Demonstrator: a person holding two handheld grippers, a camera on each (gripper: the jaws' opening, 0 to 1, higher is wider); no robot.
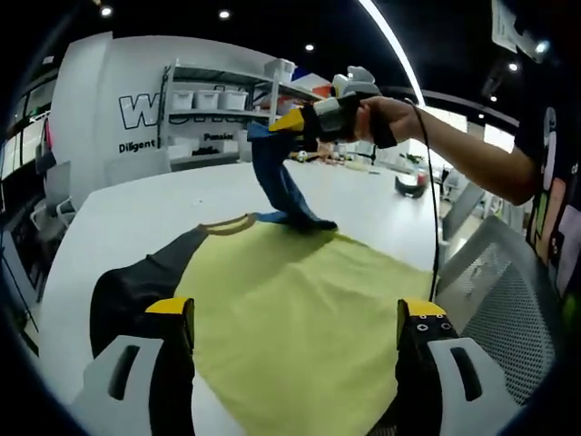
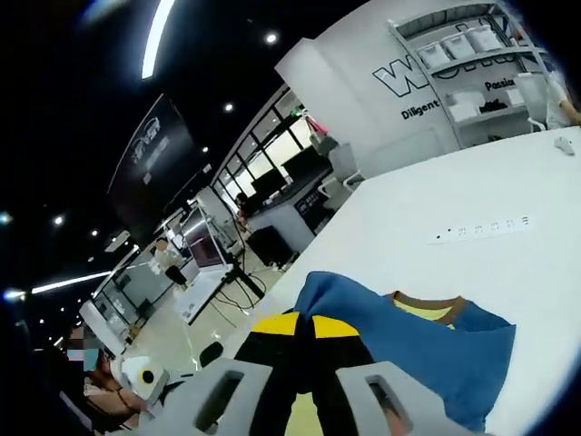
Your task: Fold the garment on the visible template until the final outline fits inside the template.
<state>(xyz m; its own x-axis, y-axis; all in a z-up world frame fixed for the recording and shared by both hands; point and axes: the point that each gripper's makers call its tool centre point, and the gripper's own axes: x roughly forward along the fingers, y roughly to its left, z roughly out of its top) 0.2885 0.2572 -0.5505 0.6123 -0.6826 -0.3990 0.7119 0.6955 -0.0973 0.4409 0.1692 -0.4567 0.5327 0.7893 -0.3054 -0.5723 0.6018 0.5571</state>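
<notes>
In the left gripper view, the left gripper (image 1: 295,318) sits nearest, its fingers (image 1: 172,313) spread wide and holding nothing, one to each side of the garment's yellow body. The garment (image 1: 300,309) is a T-shirt with a yellow torso, a dark sleeve (image 1: 136,282) and a brown-edged collar (image 1: 229,223), lying mostly flat on the white bench (image 1: 136,209). No template outline can be made out beneath it.

Beyond the collar, the right gripper (image 1: 289,123) is held up above the bench by a hand (image 1: 386,116), its fingers pinched on the blue sleeve (image 1: 277,177), which hangs from them in a limp twisted strip down to the shirt's shoulder. The right gripper view agrees: the right gripper's yellow-tipped fingers (image 2: 277,324) are closed on a bunch of blue cloth, with the collar just past it.

The cloth looks thin, light and soft; it drapes and wrinkles freely, so it should follow a lifted edge without resistance but will not keep a crease unless laid down and smoothed. A hem, a sleeve end or a shoulder seam seems the best hold, with the second gripper pinning or lifting a matching corner so the fold lands straight.

Farther off stand shelving (image 1: 218,104) with white bins and a wall with lettering.
</notes>
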